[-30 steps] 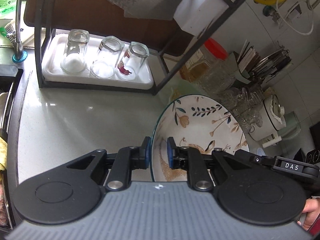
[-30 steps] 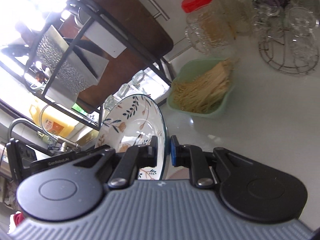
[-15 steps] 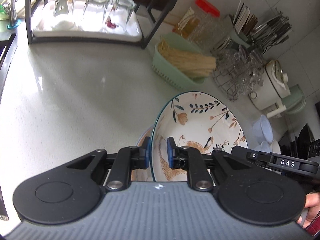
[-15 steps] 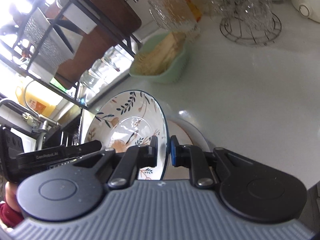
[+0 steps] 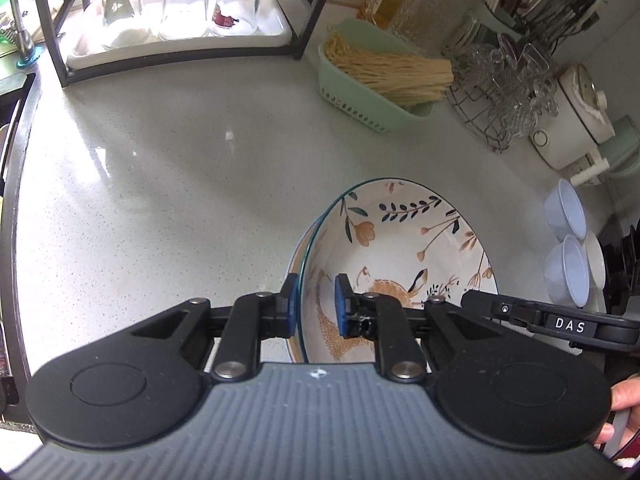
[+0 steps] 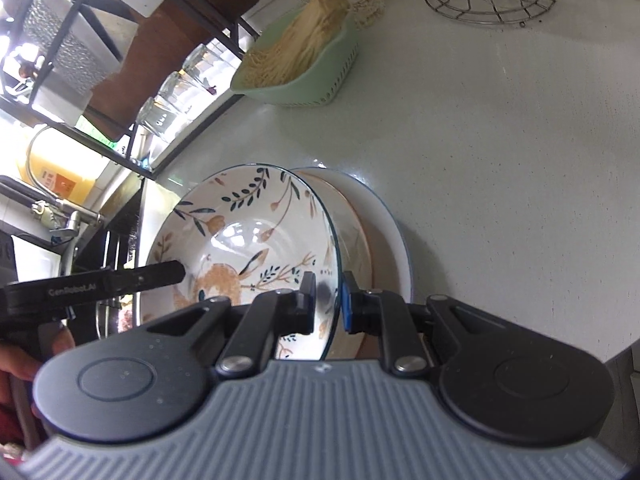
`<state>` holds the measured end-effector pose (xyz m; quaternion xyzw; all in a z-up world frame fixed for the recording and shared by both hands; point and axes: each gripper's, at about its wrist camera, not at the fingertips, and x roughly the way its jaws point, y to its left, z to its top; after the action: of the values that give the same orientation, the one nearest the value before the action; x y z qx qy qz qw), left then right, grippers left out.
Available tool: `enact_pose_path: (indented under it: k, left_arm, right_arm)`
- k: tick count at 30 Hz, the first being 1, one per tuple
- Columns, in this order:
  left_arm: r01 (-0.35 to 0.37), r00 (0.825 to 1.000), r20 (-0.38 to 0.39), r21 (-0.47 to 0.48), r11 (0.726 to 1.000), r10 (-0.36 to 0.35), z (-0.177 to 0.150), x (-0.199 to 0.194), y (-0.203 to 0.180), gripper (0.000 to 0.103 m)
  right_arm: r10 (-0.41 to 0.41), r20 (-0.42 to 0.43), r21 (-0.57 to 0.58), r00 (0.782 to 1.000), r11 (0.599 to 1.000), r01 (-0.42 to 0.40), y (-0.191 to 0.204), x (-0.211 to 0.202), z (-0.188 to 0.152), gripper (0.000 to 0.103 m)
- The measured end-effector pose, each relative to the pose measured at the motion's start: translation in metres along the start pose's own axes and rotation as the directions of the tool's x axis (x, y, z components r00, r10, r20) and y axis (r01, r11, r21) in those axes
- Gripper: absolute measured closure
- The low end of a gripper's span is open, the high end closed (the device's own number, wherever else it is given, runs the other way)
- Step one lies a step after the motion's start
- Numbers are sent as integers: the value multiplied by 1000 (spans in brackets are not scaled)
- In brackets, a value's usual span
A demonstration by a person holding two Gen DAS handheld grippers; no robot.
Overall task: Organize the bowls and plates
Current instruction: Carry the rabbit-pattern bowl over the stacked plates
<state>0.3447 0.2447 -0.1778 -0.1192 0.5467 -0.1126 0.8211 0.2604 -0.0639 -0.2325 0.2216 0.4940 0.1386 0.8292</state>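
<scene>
Speckled stone counter (image 5: 168,184); both jaws clamp the glossy round floral bowl's (image 5: 404,248) rim.

Right tongs (image 6: 327,304) are clamped on the rim of the floral bowl (image 6: 248,236), one pad inside, one outside. Left tongs (image 6: 168,274) reach in over the opposite rim. Under the bowl lies a white plate (image 6: 390,248) on the pale bench (image 6: 500,140). Farther back, a green basket (image 6: 320,76) holds noodles, beside a rack of upturned glasses (image 6: 176,92).
</scene>
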Motion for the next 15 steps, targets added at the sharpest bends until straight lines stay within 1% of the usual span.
enact_pose_path:
  k: [3,7,13,15]
  left_arm:
    - [-22,1000,-17,14,1000,22,2,5,-2,83]
    - [-57,998,-14,34,998,58,3,6,-6,83]
    - [-77,996,-32,51,996,79,5,11,-6,83]
    - [-84,995,-44,41,996,85,5,12,-4,82]
  right_arm:
    - [1,-14,7,1000,1000,-1,-3,3,0,87]
    - [0,-25,-9,1000,1000,0,-1,9,-2,86]
    - [-16,-20,-28,1000,999,16,4,12,-1,86]
    - [-28,-18,-37,999,999,27,6,12,-1,85]
